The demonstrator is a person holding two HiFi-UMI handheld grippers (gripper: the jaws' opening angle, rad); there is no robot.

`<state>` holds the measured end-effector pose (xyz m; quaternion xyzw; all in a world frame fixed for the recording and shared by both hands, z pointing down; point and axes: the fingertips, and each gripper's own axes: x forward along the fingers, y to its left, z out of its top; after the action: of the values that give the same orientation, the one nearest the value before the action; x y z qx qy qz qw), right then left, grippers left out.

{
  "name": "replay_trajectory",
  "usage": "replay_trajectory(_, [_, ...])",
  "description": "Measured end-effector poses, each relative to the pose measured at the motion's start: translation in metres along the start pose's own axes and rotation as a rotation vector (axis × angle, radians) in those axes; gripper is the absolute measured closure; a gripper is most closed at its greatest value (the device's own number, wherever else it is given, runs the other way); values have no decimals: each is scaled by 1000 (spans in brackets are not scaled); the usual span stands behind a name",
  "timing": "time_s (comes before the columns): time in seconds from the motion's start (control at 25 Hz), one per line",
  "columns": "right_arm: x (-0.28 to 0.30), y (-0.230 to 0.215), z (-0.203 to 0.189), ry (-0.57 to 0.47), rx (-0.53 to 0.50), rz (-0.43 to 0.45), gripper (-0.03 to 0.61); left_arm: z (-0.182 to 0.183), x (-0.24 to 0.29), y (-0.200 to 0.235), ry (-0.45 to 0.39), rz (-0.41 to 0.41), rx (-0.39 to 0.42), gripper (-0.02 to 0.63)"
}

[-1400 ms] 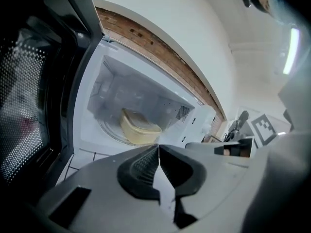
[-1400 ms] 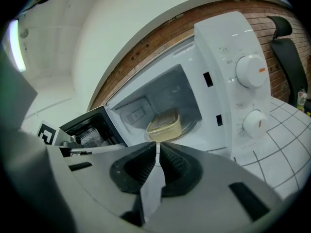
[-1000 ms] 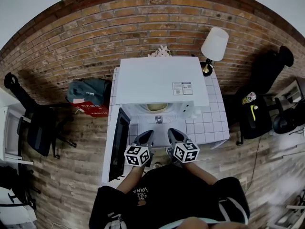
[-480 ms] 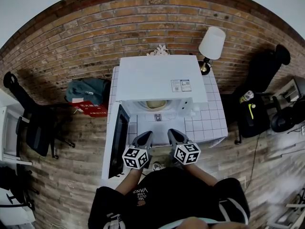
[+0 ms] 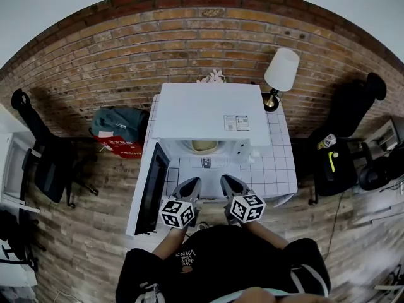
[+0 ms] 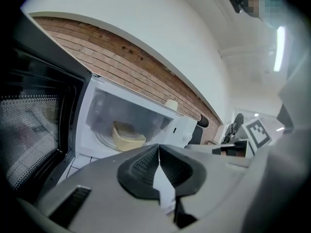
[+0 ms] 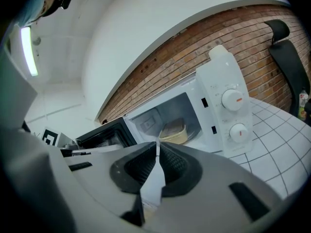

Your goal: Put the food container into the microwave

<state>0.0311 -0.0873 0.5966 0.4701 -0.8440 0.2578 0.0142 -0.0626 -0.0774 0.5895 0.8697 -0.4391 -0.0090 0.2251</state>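
Observation:
The cream food container sits inside the white microwave on its turntable; it also shows as the container in the left gripper view and the container in the right gripper view. The microwave door hangs open to the left. My left gripper and right gripper hover side by side in front of the opening, well back from the container. Both are shut with nothing between the jaws, as seen at the left gripper and right gripper.
The microwave stands on a white tiled table against a brick wall. A table lamp stands at the back right corner. The control knobs are on the microwave's right side. Chairs and a bag surround the table.
Both grippers have drawn slightly back toward me from the microwave opening. The container stays on the turntable and the door stays open.

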Motion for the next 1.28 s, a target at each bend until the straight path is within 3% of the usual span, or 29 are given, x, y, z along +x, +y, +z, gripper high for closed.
replay_trajectory(1.28, [-63, -6, 22, 15, -35, 161, 571, -8, -20, -69, -92, 153, 50, 601])
